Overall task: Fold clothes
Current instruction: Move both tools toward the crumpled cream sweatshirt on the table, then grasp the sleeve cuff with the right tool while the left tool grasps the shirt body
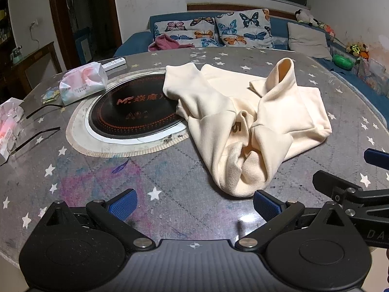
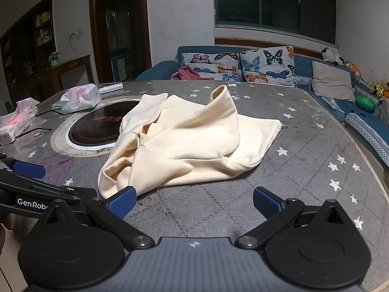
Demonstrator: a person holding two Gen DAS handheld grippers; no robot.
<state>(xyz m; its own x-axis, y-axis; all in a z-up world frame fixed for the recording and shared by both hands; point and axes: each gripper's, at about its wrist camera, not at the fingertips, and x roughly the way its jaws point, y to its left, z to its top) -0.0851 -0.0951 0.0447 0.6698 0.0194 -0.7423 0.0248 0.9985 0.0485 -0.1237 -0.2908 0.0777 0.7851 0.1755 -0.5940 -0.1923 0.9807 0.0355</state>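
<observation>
Your soft cream fleece top [image 1: 245, 121] lies in a crumpled heap on the round grey table with white stars [image 1: 170, 185]. One sleeve sticks up in a loop at the back, and another sleeve hangs over the edge of the round black glass hot plate [image 1: 131, 114] set in the middle of the table. A dark number is printed on the cloth (part of it is hidden in a fold).

Your left gripper [image 1: 194, 205] sits low over the table just in front of the heap. Its blue pads [image 1: 122, 204] are wide apart and hold nothing. Your right gripper [image 2: 194, 204] is beside it, also with its blue pads [image 2: 266, 204] wide apart and empty. One of its pads is right by the near edge of the cloth; you cannot tell if it touches.

To the left of the hot plate there is a soft white and pink pack of tissues [image 1: 83, 84]. Behind it lies a white remote control [image 1: 114, 63]. Past the table stands a blue sofa [image 1: 357, 92] with butterfly cushions [image 1: 245, 28].
</observation>
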